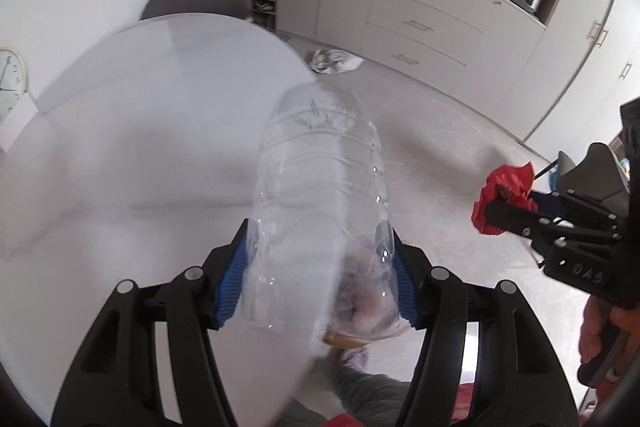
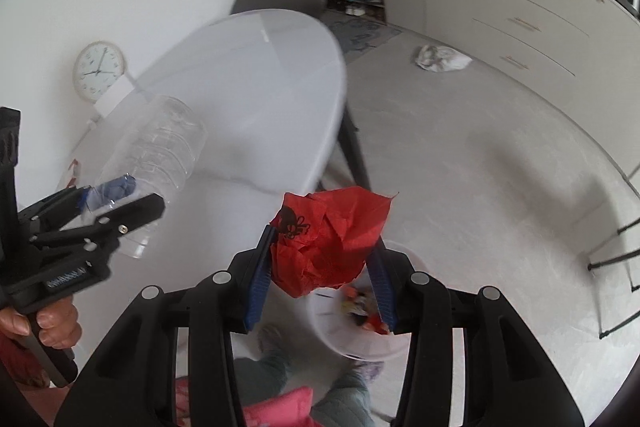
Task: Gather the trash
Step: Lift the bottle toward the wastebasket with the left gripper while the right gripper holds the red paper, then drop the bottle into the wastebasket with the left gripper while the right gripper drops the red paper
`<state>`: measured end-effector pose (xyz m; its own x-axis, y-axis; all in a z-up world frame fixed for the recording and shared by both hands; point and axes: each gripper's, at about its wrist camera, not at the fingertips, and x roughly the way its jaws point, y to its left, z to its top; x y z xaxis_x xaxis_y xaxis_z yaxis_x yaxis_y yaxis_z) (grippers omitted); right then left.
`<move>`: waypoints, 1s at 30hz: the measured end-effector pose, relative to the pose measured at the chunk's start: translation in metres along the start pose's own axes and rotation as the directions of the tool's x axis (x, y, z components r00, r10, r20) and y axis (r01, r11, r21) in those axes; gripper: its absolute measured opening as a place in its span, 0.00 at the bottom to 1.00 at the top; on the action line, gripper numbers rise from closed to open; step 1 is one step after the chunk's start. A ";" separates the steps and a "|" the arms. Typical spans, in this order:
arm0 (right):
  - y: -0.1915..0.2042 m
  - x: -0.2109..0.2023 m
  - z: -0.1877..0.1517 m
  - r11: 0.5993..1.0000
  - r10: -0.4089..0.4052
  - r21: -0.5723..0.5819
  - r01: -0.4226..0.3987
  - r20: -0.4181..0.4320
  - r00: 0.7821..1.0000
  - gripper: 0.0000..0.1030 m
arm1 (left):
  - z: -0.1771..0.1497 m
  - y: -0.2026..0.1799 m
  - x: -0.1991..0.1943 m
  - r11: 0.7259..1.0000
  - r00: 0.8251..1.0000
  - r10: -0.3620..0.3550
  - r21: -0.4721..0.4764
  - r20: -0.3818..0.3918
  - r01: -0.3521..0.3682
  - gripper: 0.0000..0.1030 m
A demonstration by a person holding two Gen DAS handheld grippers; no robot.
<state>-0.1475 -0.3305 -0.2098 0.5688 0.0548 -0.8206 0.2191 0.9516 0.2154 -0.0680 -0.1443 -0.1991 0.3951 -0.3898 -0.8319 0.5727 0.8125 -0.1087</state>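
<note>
Your left gripper is clenched on a clear bottle, the blue fingers pinching it low near one end while the rest sticks out forward over the edge of the white bench. The bottle looks empty, so likely very light, thin-walled and slick: it'll dent and can squirt out if you squeeze harder, so keep the pinch where the ribs give some stiffness and don't swing fast. From the right wrist view the bottle hangs tilted in that gripper, off the bench surface. Your right gripper is closed on a crumpled red paper, wad held between both fingers, in the air above a clear bin on the floor with some scraps already in it. The paper is soft, near weightless and not fragile; it compresses, so a loose corner grip could let it slip. Grip through the bulk of the wad, as now. On the floor further right lies a white bag, well apart from both grippers; it's probably limp, so take it by a bunched fold.
</note>
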 end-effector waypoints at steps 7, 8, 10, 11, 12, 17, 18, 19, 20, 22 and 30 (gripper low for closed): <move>-0.052 0.006 -0.015 0.999 0.017 0.043 -0.015 -0.040 0.999 0.44 | 0.000 -0.054 0.023 1.000 0.999 -0.015 0.013 -0.052 0.016 0.57; -0.055 0.008 -0.016 0.999 0.020 0.050 -0.018 -0.043 0.999 0.43 | -0.001 -0.060 0.027 0.999 0.998 -0.030 0.020 -0.052 0.031 0.57; -0.068 0.016 -0.020 0.998 0.025 0.064 -0.022 -0.053 0.998 0.43 | 0.000 -0.076 0.055 0.998 0.995 -0.049 0.042 -0.083 0.053 0.56; -0.076 0.019 -0.023 0.997 -0.003 0.071 0.007 -0.052 0.999 0.43 | -0.001 -0.080 0.068 0.998 0.993 -0.044 0.041 -0.107 0.049 0.56; -0.084 0.022 -0.026 0.996 -0.019 0.086 0.023 -0.049 0.999 0.43 | -0.003 -0.082 0.082 0.996 0.989 -0.080 0.027 -0.125 0.084 0.56; -0.107 0.048 -0.048 0.986 -0.031 0.160 0.050 -0.118 0.993 0.43 | -0.018 -0.090 0.130 0.995 0.977 -0.076 0.054 -0.200 0.089 0.56; -0.109 0.055 -0.053 0.985 -0.035 0.161 0.057 -0.137 0.990 0.43 | -0.022 -0.091 0.143 0.995 0.973 -0.069 0.057 -0.220 0.083 0.56; -0.110 0.057 -0.056 0.985 -0.038 0.159 0.062 -0.147 0.988 0.43 | -0.026 -0.092 0.151 0.995 0.970 -0.070 0.056 -0.235 0.086 0.56; -0.110 0.060 -0.057 0.985 -0.042 0.158 0.067 -0.155 0.987 0.43 | -0.029 -0.095 0.161 0.995 0.964 -0.072 0.052 -0.256 0.088 0.56; -0.110 0.064 -0.059 0.984 -0.046 0.163 0.073 -0.164 0.985 0.43 | -0.036 -0.093 0.179 0.995 0.955 -0.062 0.060 -0.289 0.083 0.56; -0.117 0.072 -0.055 0.978 -0.050 0.190 0.082 -0.171 0.984 0.43 | -0.053 -0.089 0.216 0.995 0.936 -0.055 0.057 -0.347 0.080 0.57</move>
<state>-0.1763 -0.4210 -0.3231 0.4135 0.0584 -0.9086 0.4114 0.8783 0.2436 -0.0720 -0.2778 -0.3977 0.0888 -0.2593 -0.9617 0.6423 0.7529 -0.1437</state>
